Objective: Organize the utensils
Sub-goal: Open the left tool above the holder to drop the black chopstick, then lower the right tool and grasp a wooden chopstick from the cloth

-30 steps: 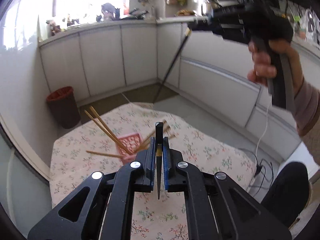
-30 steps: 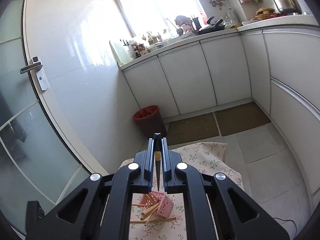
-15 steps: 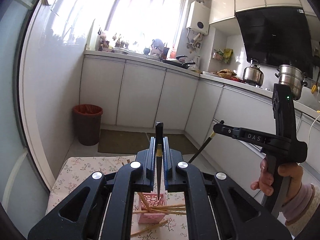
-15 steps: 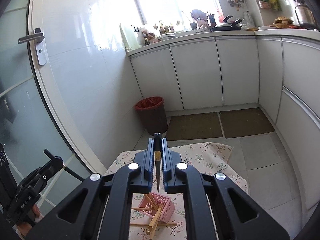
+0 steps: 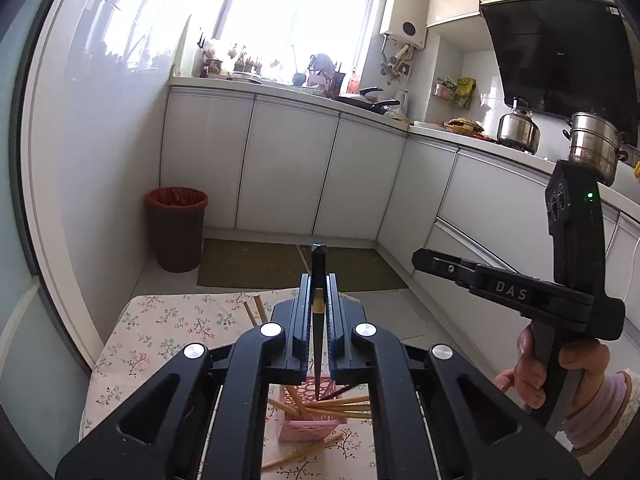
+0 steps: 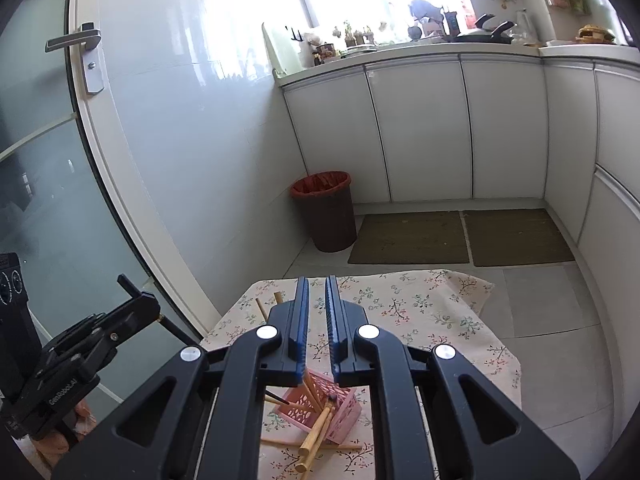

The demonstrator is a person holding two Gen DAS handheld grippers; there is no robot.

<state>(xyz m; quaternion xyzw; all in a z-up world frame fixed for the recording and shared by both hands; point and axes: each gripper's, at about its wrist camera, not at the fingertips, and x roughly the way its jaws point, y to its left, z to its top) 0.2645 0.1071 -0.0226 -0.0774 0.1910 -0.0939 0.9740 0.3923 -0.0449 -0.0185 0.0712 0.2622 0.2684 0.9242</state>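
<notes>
— While you're on that side, can you read anything on the tools?

— On the right gripper [image 5: 424, 258] the side of the body says "DAS" in pale letters, and a green light glows on the upright part above it. On the left gripper [image 6: 128, 286] there's small lettering that looks like "GenRobot.AI", though it's tiny and I wouldn't swear to every letter.

— And what are they holding?

— The left gripper [image 5: 319, 300] is clamped on a dark chopstick [image 5: 318, 308], point down, its tip hanging just above the pink basket [image 5: 308, 426]. The right gripper [image 6: 316, 304], from its own camera, has its blue pads parted with only air between them.

— Where's the rest of the task's stuff?

— The pink basket [image 6: 316, 408] sits on the floral tablecloth [image 6: 420, 312], tilted, with wooden chopsticks [image 6: 316, 434] poking out of it at all angles. One dark chopstick [image 6: 276, 398] leans out over its rim. A few more wooden chopsticks [image 5: 304, 450] lie flat on the cloth just beside the basket, and two ends show farther back near the table's far edge.

— Anything else around?

— A brown bin [image 5: 176, 228] with a red liner stands against the white cabinets, two mats [image 6: 460, 236] lie on the floor beyond the table, and a kettle [image 5: 518, 130] and a steel pot [image 5: 594, 148] stand on the counter. The gripper bodies hide much of the basket from both cameras.
</notes>
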